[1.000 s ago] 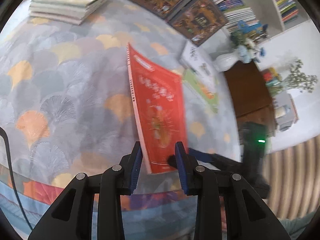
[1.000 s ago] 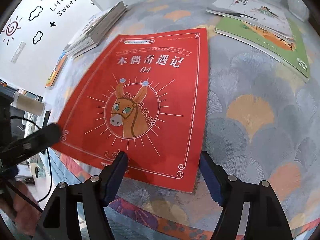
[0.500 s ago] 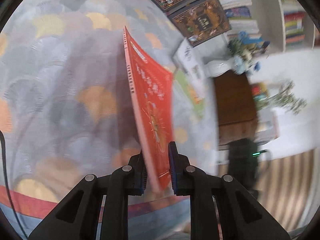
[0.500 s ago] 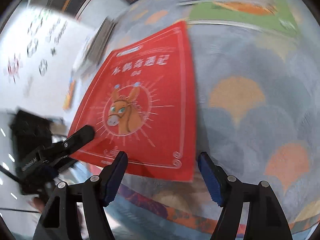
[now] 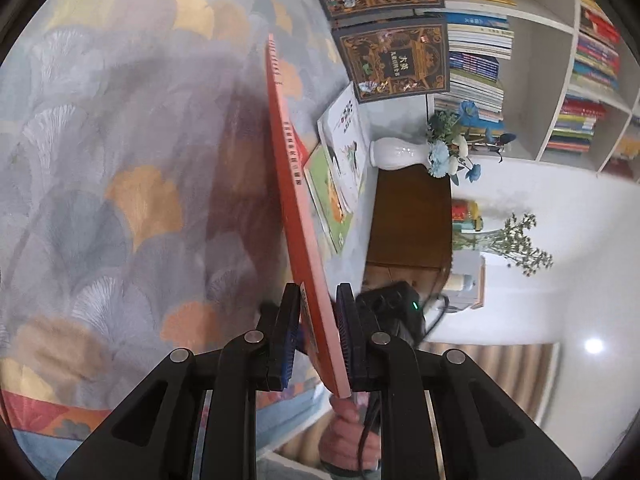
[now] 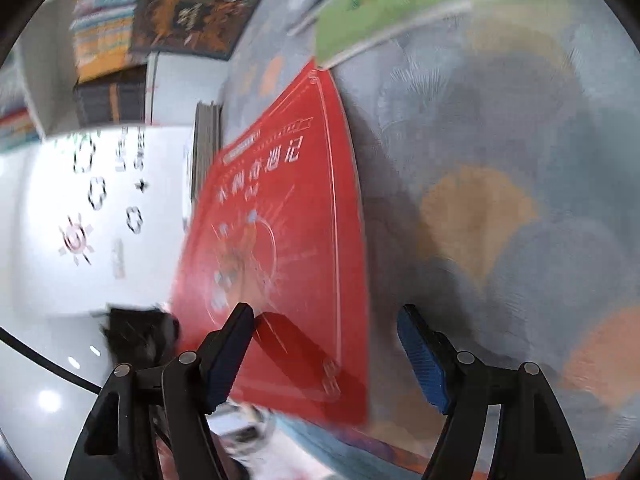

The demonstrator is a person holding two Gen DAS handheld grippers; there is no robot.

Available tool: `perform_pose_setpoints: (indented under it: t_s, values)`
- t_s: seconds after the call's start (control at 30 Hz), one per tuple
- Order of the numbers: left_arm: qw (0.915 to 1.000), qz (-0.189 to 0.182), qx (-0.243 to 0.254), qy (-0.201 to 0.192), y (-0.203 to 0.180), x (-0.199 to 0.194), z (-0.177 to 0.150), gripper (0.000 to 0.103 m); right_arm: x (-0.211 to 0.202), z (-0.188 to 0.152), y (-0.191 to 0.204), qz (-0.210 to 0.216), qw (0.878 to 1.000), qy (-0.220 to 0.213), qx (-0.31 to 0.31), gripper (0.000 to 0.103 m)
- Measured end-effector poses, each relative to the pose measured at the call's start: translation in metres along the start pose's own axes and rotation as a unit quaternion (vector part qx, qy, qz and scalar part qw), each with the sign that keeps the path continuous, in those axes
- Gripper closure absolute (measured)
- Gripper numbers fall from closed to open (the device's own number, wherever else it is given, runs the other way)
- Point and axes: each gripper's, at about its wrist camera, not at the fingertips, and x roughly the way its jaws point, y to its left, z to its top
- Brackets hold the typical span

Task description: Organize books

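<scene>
The left gripper (image 5: 318, 334) pinches the thin red paperback book (image 5: 294, 200), tilted on edge above the fan-patterned grey tabletop (image 5: 120, 160); the right gripper (image 6: 326, 354), closing, straddles its corner beside a green picture book (image 6: 380, 16).

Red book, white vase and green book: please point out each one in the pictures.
Red book (image 5: 298, 216): left wrist view, on its long red edge above the tool.
White vase (image 5: 394, 154): left wrist view, on its body, beside the blue flowers.
Green book (image 6: 384, 20): right wrist view, on its blurred green cover.

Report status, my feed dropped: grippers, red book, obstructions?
Left gripper shut on red book, lifted on edge. Right gripper closing, book's corner between pads, not clamped. Nothing blocking.
</scene>
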Motion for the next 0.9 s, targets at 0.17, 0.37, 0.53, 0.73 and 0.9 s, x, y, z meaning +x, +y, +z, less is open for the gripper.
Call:
perform_pose_setpoints:
  t_s: [0.17, 0.37, 0.53, 0.73, 0.9]
  values:
    - [0.9994, 0.032, 0.009, 0.005, 0.002, 0.003, -0.002, 0.09, 0.008, 0.0, 0.008, 0.008, 1.0, 0.001, -0.004, 0.053]
    - [0.978, 0.175, 0.111, 0.016, -0.017, 0.013, -0.009, 0.09, 0.003, -0.009, 0.049, -0.117, 0.985, -0.045, -0.118, 0.066]
    - [0.9494, 0.25, 0.19, 0.018, -0.036, 0.02, -0.012, 0.085, 0.012, -0.022, 0.074, -0.199, 0.961, -0.073, -0.177, 0.066]
    - [0.9168, 0.293, 0.271, 0.009, -0.054, 0.01, -0.012, 0.084, 0.026, -0.043, 0.108, -0.266, 0.924, -0.101, -0.254, 0.066]
    - [0.907, 0.287, 0.308, 0.013, -0.063, -0.01, -0.003, 0.084, 0.036, -0.058, 0.131, -0.283, 0.909, -0.116, -0.284, 0.066]
